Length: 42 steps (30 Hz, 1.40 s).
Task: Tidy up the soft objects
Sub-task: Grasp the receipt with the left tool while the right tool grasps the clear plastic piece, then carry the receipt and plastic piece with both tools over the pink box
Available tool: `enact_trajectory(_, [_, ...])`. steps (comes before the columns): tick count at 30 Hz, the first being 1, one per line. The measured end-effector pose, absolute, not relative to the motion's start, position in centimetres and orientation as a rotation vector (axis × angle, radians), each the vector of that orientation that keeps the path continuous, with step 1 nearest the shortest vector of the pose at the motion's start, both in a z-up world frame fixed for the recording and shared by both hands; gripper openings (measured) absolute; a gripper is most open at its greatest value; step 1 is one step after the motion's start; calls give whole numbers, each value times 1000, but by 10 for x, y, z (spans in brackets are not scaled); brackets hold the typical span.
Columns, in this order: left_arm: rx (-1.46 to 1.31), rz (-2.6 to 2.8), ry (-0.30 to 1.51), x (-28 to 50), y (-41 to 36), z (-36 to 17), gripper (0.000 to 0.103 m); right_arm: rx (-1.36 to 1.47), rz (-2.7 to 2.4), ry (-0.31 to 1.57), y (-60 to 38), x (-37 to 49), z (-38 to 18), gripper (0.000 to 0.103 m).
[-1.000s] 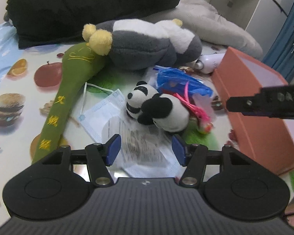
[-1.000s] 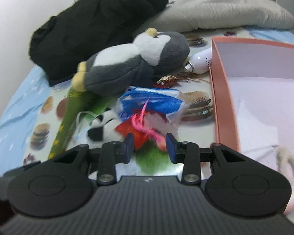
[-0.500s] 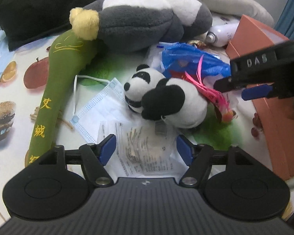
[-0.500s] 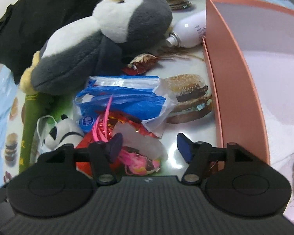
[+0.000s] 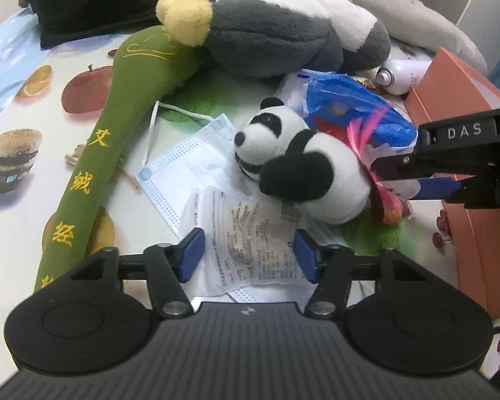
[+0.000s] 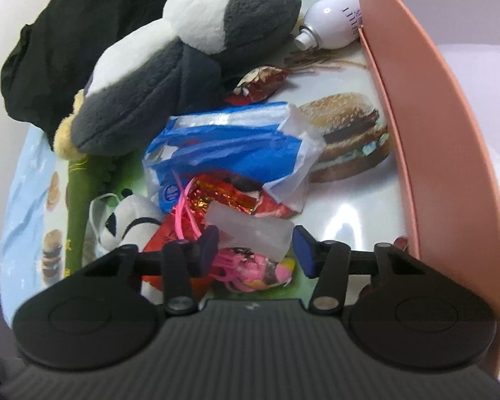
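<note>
Several wrappers (image 6: 236,200) crowd the small panda (image 5: 303,170), possibly touching it.

Both wrist views look steeply down, close over the cluttered surface (image 5: 23,126). They share the toy panda (image 5: 303,170), blue bag (image 6: 230,146), grey penguin (image 6: 190,56) and orange box (image 6: 426,133).

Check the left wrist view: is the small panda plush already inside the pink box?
No, the panda plush lies on papers on the printed cloth, outside the pink box.
</note>
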<state>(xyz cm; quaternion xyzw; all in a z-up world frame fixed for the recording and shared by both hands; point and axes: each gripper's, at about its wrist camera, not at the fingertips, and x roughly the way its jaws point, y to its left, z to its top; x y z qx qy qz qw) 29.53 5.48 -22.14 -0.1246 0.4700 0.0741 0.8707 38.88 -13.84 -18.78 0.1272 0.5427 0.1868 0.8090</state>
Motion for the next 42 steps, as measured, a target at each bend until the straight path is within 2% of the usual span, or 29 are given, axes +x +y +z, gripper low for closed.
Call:
enact_trajectory(2, [-262,155,966,290,54,-221,51,256,414,1123,-136,382,-186,42])
enact_trajectory(5, [-267,158,935,282,54,-215,45,242,401,1078,-139,372,-181,31])
enact_trajectory(7, [-289,155,915,274,56,-210,43,240,398,1047,-142,365,-176,28])
enact_trajectory(9, [-298,151,896,264,57,-204,42,234,406,1022,-144,357,-170,24])
enact_trajectory(19, [-297,143,812,213,49,-175,41,179,416,886,-163,303,-139,21])
enact_trajectory(20, [-294,138,808,209,47,-173,41,179,416,875,-165,297,-137,15])
enact_trajectory(21, [-293,134,803,205,46,-171,41,177,416,870,-167,291,-136,14])
enact_trajectory(32, [-318,107,768,174,36,-155,41,209,422,877,-185,239,-147,13])
enact_trajectory(42, [-311,89,780,147,18,-164,42,247,387,928,-203,201,-182,15])
